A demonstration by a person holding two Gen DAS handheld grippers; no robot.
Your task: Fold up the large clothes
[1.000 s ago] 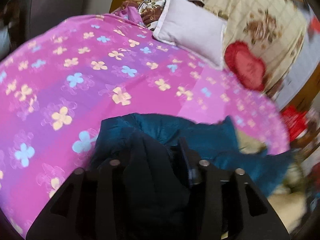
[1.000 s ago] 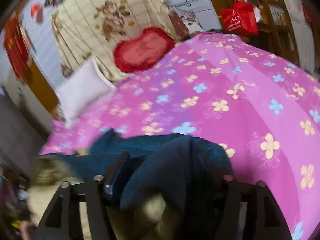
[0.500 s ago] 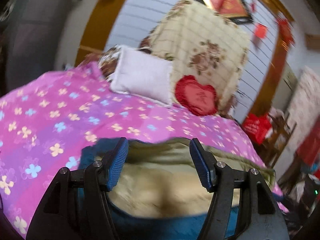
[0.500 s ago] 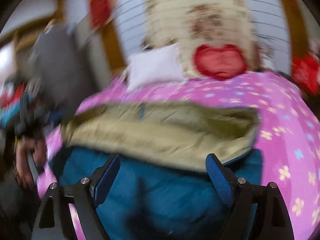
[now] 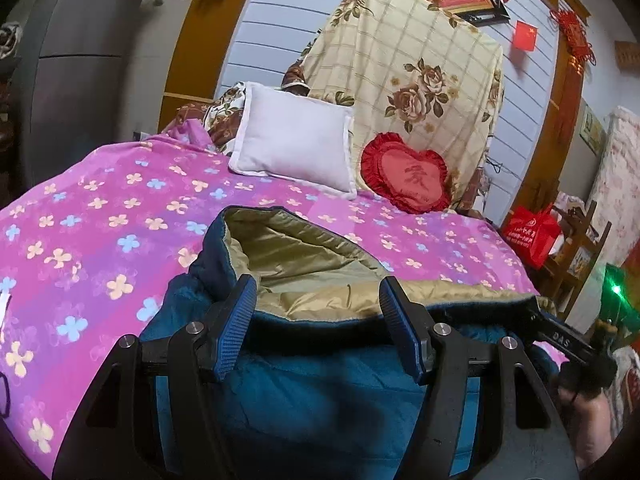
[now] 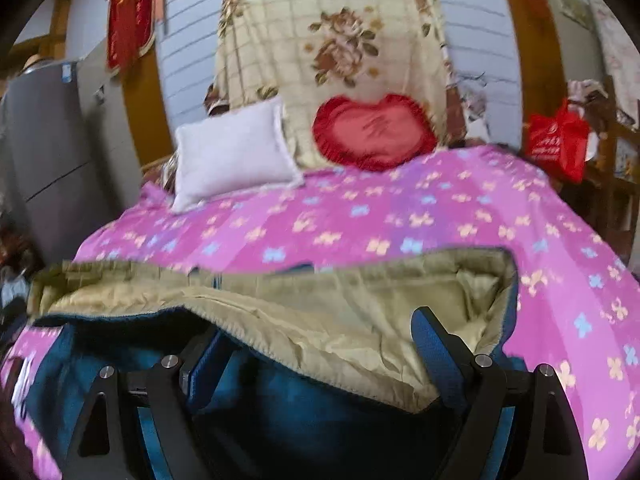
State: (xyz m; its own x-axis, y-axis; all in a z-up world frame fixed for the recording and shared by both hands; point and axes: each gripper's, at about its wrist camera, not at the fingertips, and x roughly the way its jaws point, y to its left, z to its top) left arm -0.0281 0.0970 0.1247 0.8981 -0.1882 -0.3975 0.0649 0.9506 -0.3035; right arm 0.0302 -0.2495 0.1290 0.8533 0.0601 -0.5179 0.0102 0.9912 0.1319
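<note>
While I watch both feeds, left gripper (image 5: 318, 300) spread wide, holding nothing, over blue jacket (image 5: 320, 400) at near edge of bed (image 5: 100, 220). Tan lining (image 5: 304, 252) turned up along jacket's far side. Right gripper (image 6: 316, 340) also wide, jacket edge draped between its fingers. White pillow (image 5: 294, 146), then red heart cushion (image 5: 406, 178), at far edge.

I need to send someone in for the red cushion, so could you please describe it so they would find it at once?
Start at the bed with the pink flowered cover and look to its head, where a cream rose-patterned blanket hangs. The red cushion leans at its foot, right of the white pillow. It alone is heart-shaped, with a frilled edge.
</note>
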